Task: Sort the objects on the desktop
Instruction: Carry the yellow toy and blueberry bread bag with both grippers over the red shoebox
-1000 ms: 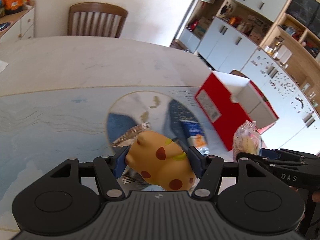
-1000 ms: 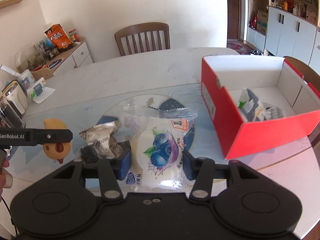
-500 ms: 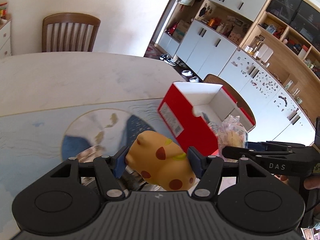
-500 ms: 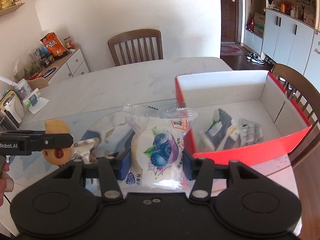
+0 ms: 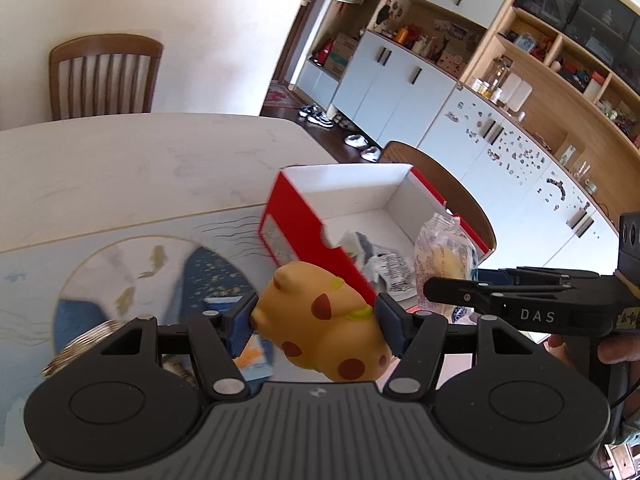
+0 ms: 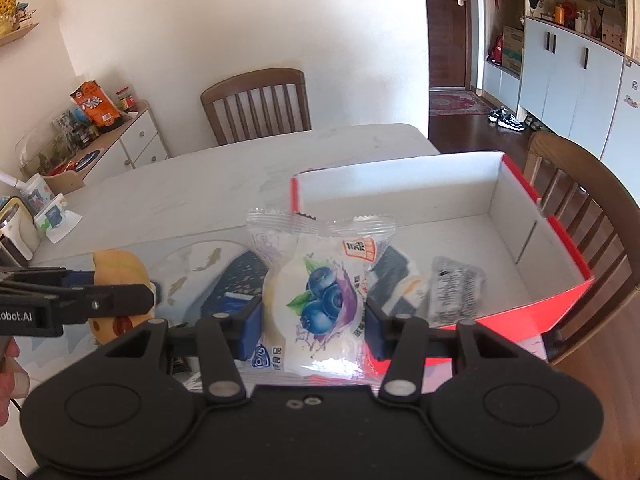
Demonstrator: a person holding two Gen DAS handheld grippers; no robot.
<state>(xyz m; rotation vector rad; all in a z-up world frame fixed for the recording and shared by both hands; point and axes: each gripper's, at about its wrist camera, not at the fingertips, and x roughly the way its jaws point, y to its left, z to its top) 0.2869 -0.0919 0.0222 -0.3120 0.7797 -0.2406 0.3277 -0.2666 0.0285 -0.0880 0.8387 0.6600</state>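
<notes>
The white marble-look table (image 6: 208,184) filled the middle of both views, with a blue patterned mat (image 5: 120,264) lying on its near part. At the right of the frame stood the red box (image 6: 560,300), open-topped with white inner walls; a dark blue packet (image 6: 394,272) and a grey-printed packet (image 6: 454,288) lay on its floor. A wooden chair (image 6: 256,104) stood behind the table at upper centre, and another at the right edge behind the box.

In the right wrist view, the right gripper (image 6: 314,320) pinched a clear blueberry bun packet (image 6: 316,296) between its blue pads, at lower centre, in front of the box's near-left corner. In the left wrist view, the left gripper (image 5: 316,320) clamped an orange spotted toy (image 5: 324,320) between its pads, low in the frame, in front of the box's red side wall. A crumpled silver wrapper (image 5: 80,340) lay on the mat at lower left. A fingertip (image 6: 10,360) showed at the left edge of the right wrist view.
</notes>
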